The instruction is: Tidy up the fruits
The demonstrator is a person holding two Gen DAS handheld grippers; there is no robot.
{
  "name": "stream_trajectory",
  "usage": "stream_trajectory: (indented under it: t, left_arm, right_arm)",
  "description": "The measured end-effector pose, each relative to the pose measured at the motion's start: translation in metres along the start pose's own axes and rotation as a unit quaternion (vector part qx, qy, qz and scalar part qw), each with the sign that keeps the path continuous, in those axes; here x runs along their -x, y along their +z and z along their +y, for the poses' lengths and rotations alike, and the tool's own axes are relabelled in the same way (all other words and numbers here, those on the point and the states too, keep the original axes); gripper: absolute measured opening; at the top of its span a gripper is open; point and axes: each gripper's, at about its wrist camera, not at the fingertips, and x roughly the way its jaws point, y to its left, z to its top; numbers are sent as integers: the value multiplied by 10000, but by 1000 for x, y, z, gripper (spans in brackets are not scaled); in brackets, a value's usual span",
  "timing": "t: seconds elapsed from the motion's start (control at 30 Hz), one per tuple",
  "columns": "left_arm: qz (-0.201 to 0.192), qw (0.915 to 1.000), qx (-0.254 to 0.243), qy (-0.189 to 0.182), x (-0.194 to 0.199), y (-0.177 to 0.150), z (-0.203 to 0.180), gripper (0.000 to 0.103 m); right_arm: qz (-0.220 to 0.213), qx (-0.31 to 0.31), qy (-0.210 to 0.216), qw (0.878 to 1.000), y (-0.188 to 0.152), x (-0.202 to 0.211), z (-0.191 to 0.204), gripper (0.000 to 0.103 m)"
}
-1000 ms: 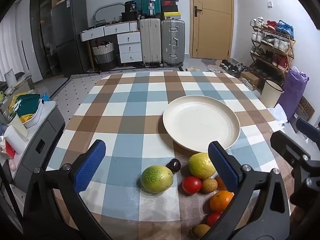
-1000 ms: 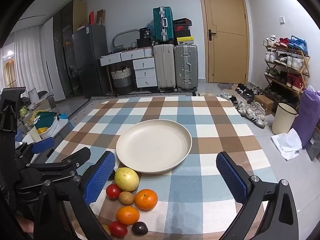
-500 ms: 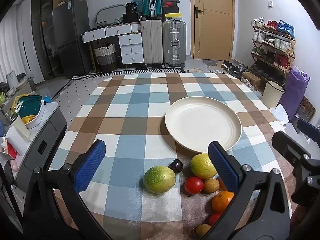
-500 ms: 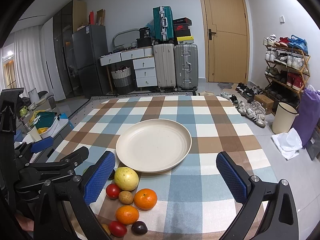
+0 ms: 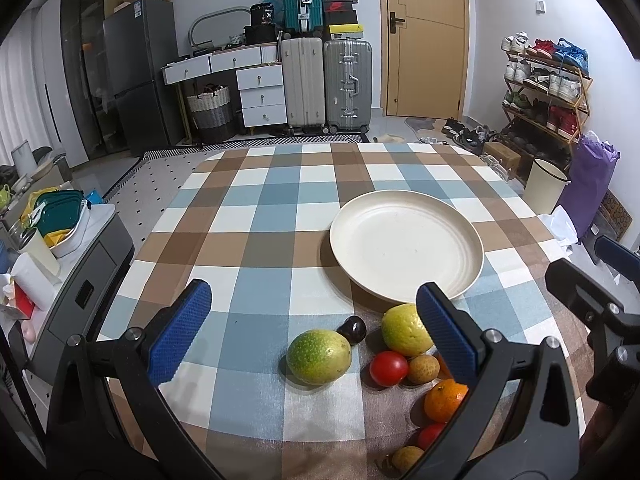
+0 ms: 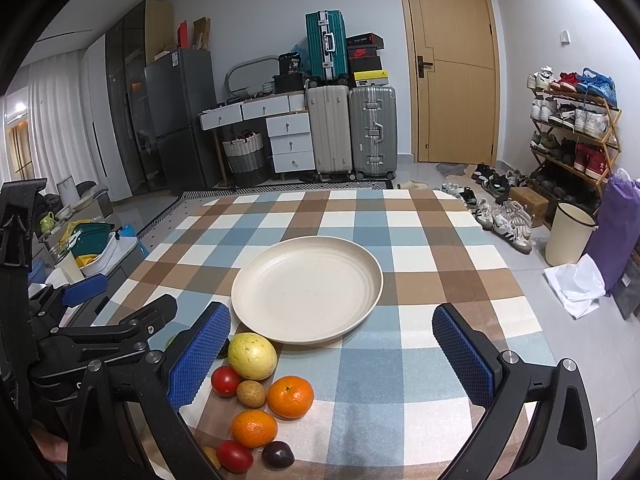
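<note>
Nothing has been picked up yet: the cream plate point(image 5: 406, 216) sits bare near the middle of the checked tablecloth point(image 5: 256, 216), and all the fruit lies in a loose cluster on the cloth just in front of its near rim. Both tools hover above the near end of the table. The left gripper point(image 5: 316, 330) is spread wide with nothing between its blue pads; in its own view a large green fruit point(image 5: 319, 356) lies almost centred between the fingers, with a dark plum point(image 5: 352, 329) touching or just beside it, a yellow-green fruit point(image 5: 405, 329) next to the plate rim, and a red tomato point(image 5: 388, 367) and a small brown fruit point(image 5: 421, 368) nearer the camera. The right gripper point(image 6: 334, 354) is likewise wide open and empty, looking over the plate, with the yellow-green fruit point(image 6: 252, 355), the tomato point(image 6: 225, 381), two oranges point(image 6: 290, 396) point(image 6: 253, 428) and another dark plum point(image 6: 277, 454) low in its frame, on its left side. This reads as the approach before the first pick. The green fruit looks the likeliest target for the left tool: the move calls for lowering the fingers on either side of it, clear of the plum, closing gently because the fruit is round and may roll, then carrying it over the rim onto the plate.
</note>
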Motion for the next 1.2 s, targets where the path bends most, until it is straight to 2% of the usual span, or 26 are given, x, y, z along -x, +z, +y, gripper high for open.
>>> stream_trajectory:
  t: [0.8,1.2]
  left_arm:
    - [-10,10000,8,-12,0,-1,0,102]
    - [45,9997,51,-241,7,-19,-2,102]
  right_arm:
    - [-16,-27,-14,10000,-2,1,-3,103]
    - [-16,-43,-25,10000,-2,1,-5,103]
